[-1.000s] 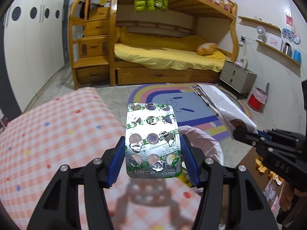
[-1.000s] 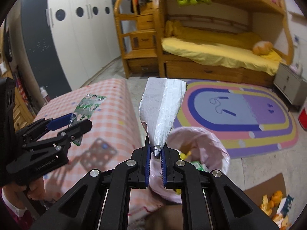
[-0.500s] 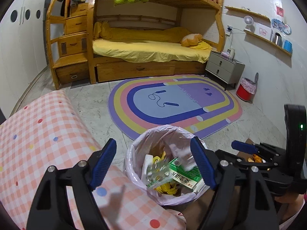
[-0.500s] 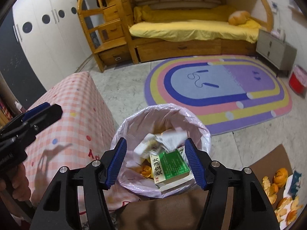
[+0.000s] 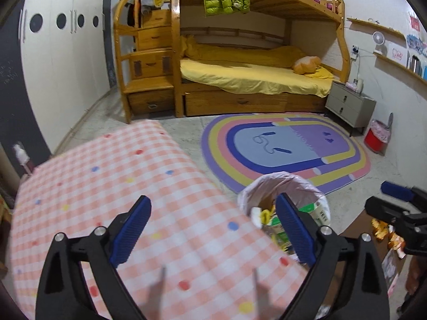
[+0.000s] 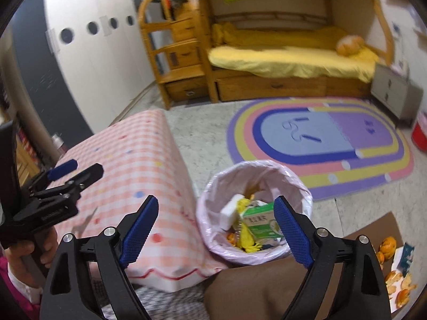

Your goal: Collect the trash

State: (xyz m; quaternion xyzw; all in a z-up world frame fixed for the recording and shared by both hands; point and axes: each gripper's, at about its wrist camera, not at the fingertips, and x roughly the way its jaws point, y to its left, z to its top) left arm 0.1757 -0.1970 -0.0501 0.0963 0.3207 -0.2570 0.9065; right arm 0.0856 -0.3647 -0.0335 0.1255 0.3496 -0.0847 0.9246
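Behind everything stands a wooden bunk bed with yellow bedding (image 5: 253, 77), filling the upper centre of both views, with an oval rainbow-striped rug (image 5: 285, 149) on the pale stone floor below it. At lower left of the left wrist view lies a table covered in a pink checked cloth with coloured dots (image 5: 120, 192).

Just beside the cloth's right edge stands the round waste bin lined with a pale pink plastic bag (image 6: 299, 186), low and right of centre in both views. Inside it lie a green and white carton (image 6: 260, 222), a white block (image 6: 229, 210) and yellow scraps (image 6: 246, 236).

At the bottom of its own view, the left gripper (image 5: 212, 226) has its blue-padded fingers (image 5: 130, 226) spread wide apart, holding nothing, over the checked cloth. The right gripper (image 6: 216, 230) is likewise spread wide and holds nothing, framing the bin between its pads (image 6: 292, 230).

Orange peel pieces (image 6: 400, 285) lie on brown cardboard (image 6: 373, 226) at lower right of the right wrist view.
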